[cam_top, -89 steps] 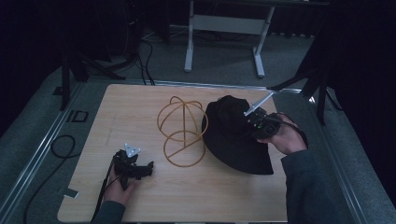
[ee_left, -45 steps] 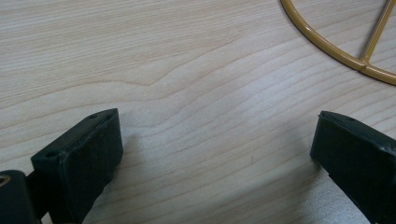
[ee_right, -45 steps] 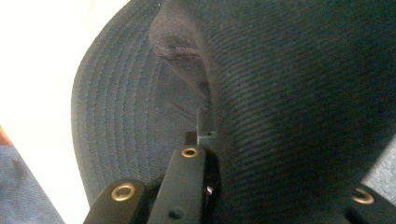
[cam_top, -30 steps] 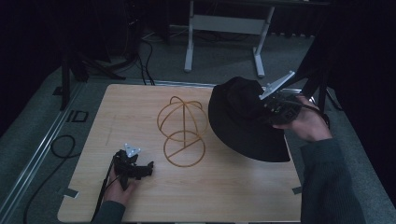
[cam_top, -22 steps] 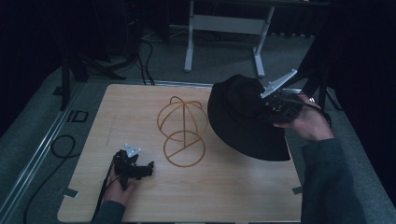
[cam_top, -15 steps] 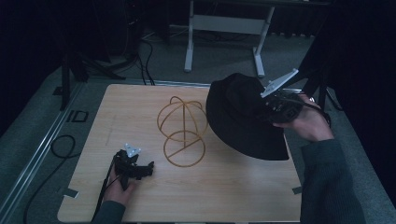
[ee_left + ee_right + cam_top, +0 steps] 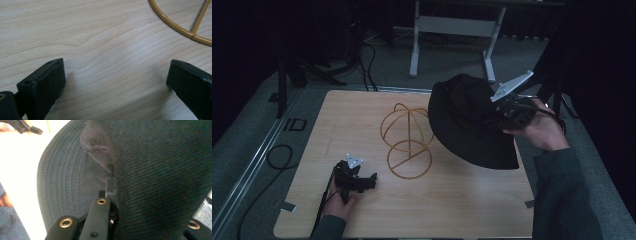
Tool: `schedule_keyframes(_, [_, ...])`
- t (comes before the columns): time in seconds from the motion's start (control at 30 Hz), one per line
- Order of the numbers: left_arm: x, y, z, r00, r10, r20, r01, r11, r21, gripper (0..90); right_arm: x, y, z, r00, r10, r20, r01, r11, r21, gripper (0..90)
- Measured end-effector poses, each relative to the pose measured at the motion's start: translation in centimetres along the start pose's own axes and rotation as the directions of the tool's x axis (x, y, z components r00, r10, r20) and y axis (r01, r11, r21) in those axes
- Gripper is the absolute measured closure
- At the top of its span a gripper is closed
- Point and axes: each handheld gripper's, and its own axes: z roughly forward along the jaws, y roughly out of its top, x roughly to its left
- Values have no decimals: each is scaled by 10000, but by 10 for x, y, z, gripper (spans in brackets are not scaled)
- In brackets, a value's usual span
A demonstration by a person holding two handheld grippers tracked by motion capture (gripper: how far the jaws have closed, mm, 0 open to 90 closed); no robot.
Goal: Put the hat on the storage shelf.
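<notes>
A black bucket hat (image 7: 467, 120) hangs tilted above the right half of the wooden table (image 7: 462, 200). My right gripper (image 7: 499, 117) is shut on its crown from the right side. In the right gripper view the dark fabric (image 7: 162, 170) is pinched at the jaws of my right gripper (image 7: 112, 187), with the stitched brim to the left. A gold wire hat stand (image 7: 404, 140) stands mid-table, just left of the hat. My left gripper (image 7: 369, 181) rests on the table at the front left, open with bare wood between its fingers (image 7: 42, 82); the stand's base ring (image 7: 175, 26) lies ahead.
Behind the table stands a white desk frame (image 7: 452, 25). A cable (image 7: 277, 155) loops on the grey floor to the left, beside a metal rail (image 7: 257, 155). Dark stand legs (image 7: 282, 80) rise at the back left.
The hat, which lay on the table in the earliest frame, is now lifted and tilted in my right gripper, and has edged slightly toward the stand. The left gripper has not moved.
</notes>
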Motion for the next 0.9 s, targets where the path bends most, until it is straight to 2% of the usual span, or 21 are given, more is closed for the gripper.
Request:
schedule_keyframes(0.37, [0, 0, 0, 10000, -9, 7, 9, 10000, -4, 26, 1, 5, -4, 9998, -27, -173, 20, 9991, -424, 874])
schedule_keyframes(0.9, [0, 0, 0, 10000, 9, 17, -9, 10000, 37, 26, 6, 18, -11, 9979, -346, -539, 291, 9945, -1005, 874])
